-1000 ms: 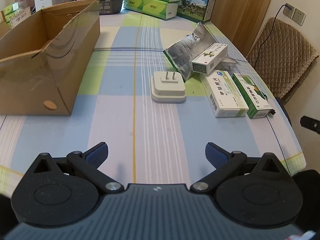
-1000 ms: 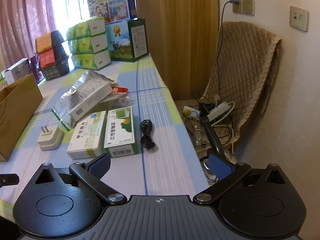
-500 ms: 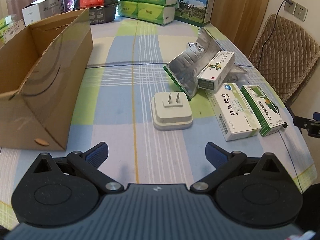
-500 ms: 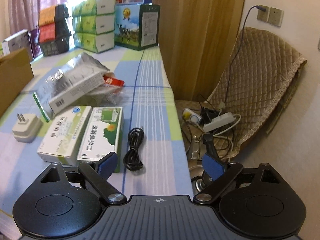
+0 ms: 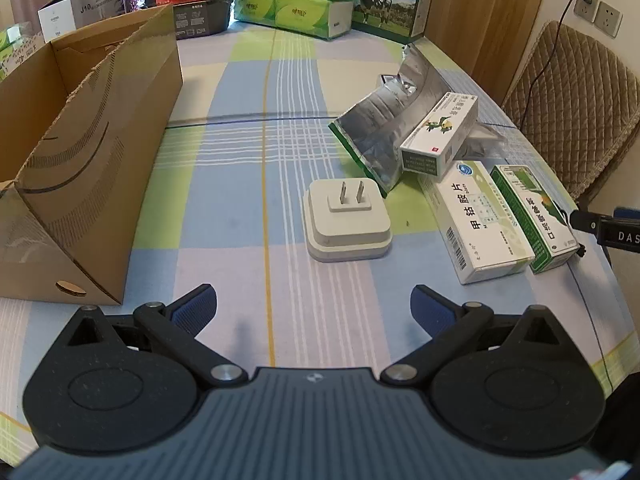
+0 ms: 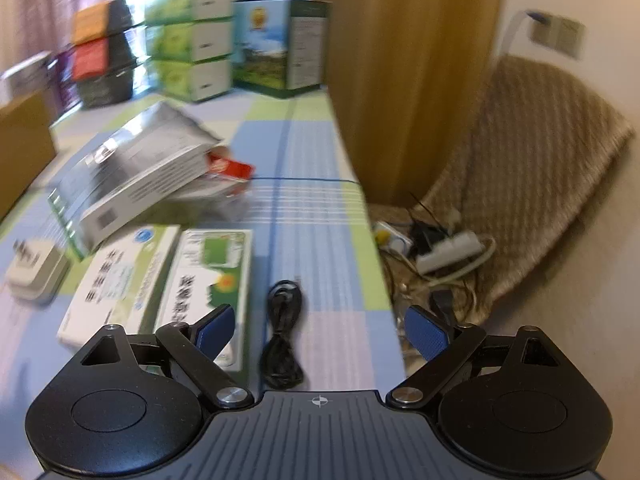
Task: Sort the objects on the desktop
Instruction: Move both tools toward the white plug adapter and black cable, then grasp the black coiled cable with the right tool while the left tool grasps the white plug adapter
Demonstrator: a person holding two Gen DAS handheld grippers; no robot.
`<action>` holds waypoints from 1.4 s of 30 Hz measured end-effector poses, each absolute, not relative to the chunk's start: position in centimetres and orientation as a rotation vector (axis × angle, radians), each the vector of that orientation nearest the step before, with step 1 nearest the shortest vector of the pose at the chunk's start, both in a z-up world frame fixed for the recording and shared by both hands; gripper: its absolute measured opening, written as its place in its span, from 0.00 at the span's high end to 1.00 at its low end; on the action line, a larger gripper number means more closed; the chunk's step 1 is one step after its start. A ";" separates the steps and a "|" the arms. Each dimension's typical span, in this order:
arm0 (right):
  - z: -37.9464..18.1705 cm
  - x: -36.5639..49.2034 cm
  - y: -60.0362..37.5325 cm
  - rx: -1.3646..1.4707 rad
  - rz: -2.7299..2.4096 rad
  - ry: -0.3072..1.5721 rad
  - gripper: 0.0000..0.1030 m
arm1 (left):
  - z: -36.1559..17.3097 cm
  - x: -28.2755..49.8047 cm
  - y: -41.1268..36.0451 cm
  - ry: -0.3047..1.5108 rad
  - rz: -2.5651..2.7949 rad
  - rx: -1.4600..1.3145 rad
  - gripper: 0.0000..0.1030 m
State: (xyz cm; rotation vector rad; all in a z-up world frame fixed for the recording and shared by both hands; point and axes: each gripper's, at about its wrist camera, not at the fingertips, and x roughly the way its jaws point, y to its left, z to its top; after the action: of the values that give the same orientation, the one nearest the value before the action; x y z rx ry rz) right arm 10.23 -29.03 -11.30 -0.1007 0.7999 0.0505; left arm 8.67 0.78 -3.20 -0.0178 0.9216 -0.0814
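Currently we hold both claws spread wide and empty. Ahead-left of the left claw (image 5: 314,306) stands the cardboard box (image 5: 86,168); the white plug adapter (image 5: 346,220) lies just ahead. Below the right claw (image 6: 320,330) lies the black cable (image 6: 282,340), beside the green-white carton (image 6: 204,280). Risk: closing may snag the carton, since one pad overlaps it.

View motion-blurred. Right gripper (image 6: 320,330) at bottom centre, jaws spread wide, nothing between them. Coiled black cable (image 6: 282,340) lies on the checked tablecloth (image 6: 312,200) in the gap. Two medicine boxes (image 6: 168,280) side by side at lower left; the left blue pad (image 6: 214,328) overlaps the nearer one. White plug adapter (image 6: 34,268) at left edge. Foil bag (image 6: 132,164) above. Quilted chair (image 6: 532,184) right, power strip (image 6: 448,252) on its seat.
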 end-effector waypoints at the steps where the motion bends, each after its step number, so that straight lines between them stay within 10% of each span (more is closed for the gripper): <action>1: -11.4 10.2 -29.1 -0.106 0.057 0.800 0.13 | -3.2 8.7 0.8 0.921 -0.083 -0.018 0.02; 20: -12.1 10.5 -28.2 -0.121 0.143 0.813 0.14 | -4.0 9.0 0.4 0.933 -0.094 -0.029 0.02; 24: -13.0 11.3 -27.9 -0.089 0.166 0.838 0.60 | -4.1 9.4 0.2 0.928 -0.091 -0.026 0.02; 31: -13.6 11.6 -27.9 -0.088 0.161 0.829 0.87 | -4.4 10.6 0.1 0.896 -0.102 -0.006 0.02; 42: -12.3 10.2 -28.0 -0.003 0.125 0.828 0.88 | -5.4 13.8 -0.8 0.815 -0.120 0.024 0.07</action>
State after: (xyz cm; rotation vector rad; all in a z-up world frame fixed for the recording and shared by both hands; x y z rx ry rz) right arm 10.16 -28.04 -12.34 -0.0034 0.8282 0.1254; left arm 13.77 -0.80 -5.41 0.0242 0.8150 -0.1203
